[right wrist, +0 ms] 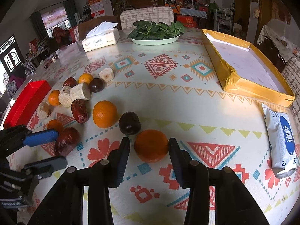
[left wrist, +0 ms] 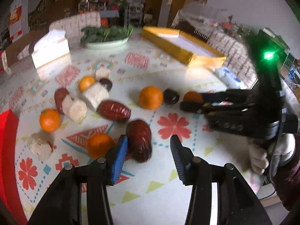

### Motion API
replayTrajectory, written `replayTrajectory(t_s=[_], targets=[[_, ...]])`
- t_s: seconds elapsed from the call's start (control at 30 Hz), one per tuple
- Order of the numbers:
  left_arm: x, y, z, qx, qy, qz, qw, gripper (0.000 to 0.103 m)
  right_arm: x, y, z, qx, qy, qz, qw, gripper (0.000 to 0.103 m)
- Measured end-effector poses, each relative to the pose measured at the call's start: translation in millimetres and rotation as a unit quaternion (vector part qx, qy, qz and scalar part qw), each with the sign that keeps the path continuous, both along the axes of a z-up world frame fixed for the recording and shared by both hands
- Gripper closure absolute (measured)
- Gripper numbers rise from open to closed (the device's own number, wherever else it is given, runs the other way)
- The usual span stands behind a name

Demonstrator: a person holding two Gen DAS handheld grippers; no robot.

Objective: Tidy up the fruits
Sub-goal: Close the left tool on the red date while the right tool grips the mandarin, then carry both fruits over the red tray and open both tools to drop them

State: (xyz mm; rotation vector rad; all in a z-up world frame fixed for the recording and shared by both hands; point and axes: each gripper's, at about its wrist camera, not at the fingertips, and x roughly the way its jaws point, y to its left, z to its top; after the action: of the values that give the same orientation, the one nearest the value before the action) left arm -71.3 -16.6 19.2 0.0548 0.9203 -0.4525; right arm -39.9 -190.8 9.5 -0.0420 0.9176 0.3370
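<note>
Your right gripper (right wrist: 149, 148) brackets an orange (right wrist: 151, 145) on the counter (right wrist: 168, 97); its right pad touches the peel, the left stands just off, so you cannot tell if it is clamped. Your left gripper (left wrist: 149, 146) is apart around a red date (left wrist: 139, 140), whose near end the blue pad (left wrist: 120, 157) hides. Both point steeply down; your gloved hand (left wrist: 262, 157) is half cut off.

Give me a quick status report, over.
Right tool straddles a round orange tangerine, pads not pressing. Left tool open around a wrinkled dark-red date. A dark purple plum sits close behind the tangerine.
</note>
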Motion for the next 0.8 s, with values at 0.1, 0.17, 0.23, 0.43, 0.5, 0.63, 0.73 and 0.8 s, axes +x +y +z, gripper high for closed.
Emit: replayTrajectory(t_s=[0.1, 0.17, 0.23, 0.43, 0.5, 0.63, 0.73, 0.8], targets=[[0.5, -4.3, -6.5, 0.012, 0.001, -0.005, 0.9999, 0.049, 0.4, -0.3, -1.1, 0.001, 0.0, 0.001, 1.0, 0.057], [0.4, -10.0, -7.0, 0.014, 0.004, -0.011, 0.9998, 0.039, 1.0, -0.1, -1.5, 0.0, -0.002, 0.001, 1.0, 0.057], [0.3, -15.1, -7.4, 0.021, 0.004, -0.008, 0.9997, 0.034, 2.5, 1.1, -2.3, -0.001, -0.001, 0.001, 1.0, 0.057], [2.8, -13.7, -6.4, 0.009, 0.006, 0.017, 0.9998, 0.072, 2.5, 1.1, -2.0, 0.009, 0.003, -0.002, 1.0, 0.065], [0.4, -10.8, -5.0, 0.008, 0.007, 0.024, 0.9997, 0.072, -0.1, 0.9, -1.2, 0.016, 0.007, -0.001, 1.0, 0.065], [-6.8, 2.9, 1.3, -0.022, -0.001, 0.037, 0.9991, 0.073, -9.4, 2.9, 6.1, 0.021, 0.001, 0.0, 1.0, 0.065], [-15.3, 18.5, 13.7, -0.044, -0.017, 0.052, 0.9975, 0.073, -17.3, 9.6, 14.3, 0.023, -0.003, 0.006, 1.0, 0.065], [-21.4, 32.7, 22.7, -0.058, -0.028, 0.065, 0.9958, 0.073, -22.5, 18.3, 20.0, 0.021, -0.008, 0.014, 1.0, 0.065]])
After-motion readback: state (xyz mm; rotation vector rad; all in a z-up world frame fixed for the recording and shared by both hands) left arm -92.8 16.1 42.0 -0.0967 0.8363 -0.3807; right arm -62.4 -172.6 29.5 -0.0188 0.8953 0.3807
